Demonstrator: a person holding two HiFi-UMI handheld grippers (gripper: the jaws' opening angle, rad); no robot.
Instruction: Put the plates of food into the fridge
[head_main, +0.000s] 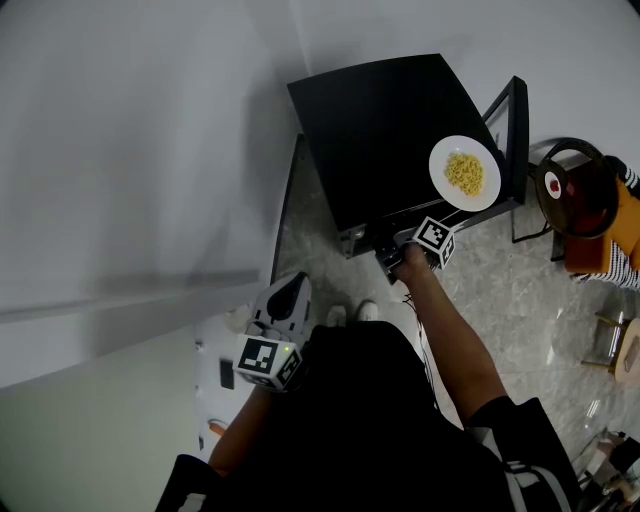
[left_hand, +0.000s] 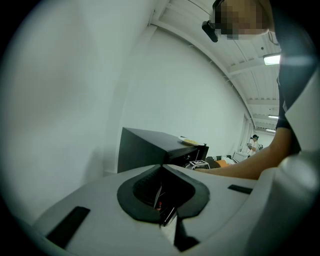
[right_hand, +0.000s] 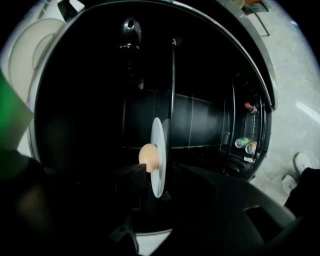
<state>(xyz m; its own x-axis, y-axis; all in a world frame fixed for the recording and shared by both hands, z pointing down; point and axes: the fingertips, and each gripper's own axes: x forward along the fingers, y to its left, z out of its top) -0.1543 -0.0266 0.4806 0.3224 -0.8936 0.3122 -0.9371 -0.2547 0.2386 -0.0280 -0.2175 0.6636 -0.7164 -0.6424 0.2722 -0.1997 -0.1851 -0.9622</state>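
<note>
**Egg-type plate is in the fridge, jaws off it; yellow-food plate waits on top**

The black box-shaped fridge (head_main: 385, 120) stands far-centre, with its door (head_main: 287, 205) swung open on the left. The right gripper (head_main: 395, 255) reaches into the cavity from the near side. The left gripper (head_main: 288, 292) hangs near the body, well to the left, with its jaws together on nothing.

A round white plate of yellow food (head_main: 465, 173) sits on the fridge top at its right edge. This is the relation that matters: it lies just up and to the right of the right gripper, a little farther off. The plate is round, so it has no long axis, and its near rim faces the tongs. The right hand is much nearer than the left. My call is to back out, rise, and take that near rim with the right.

Inside, a second round white plate (right_hand: 159, 180) shows edge-on between the right jaws, close against a thin wire shelf (right_hand: 173, 90). I can't confirm that it touches the shelf. The jaws are partly apart: one is just beside the food face, and the other stands off the bare face with a gap. I read that as not pinching.

A pale round lump of food (right_hand: 147, 155) sits on that plate. Small cans (right_hand: 246, 144) sit in the door rack.
</note>
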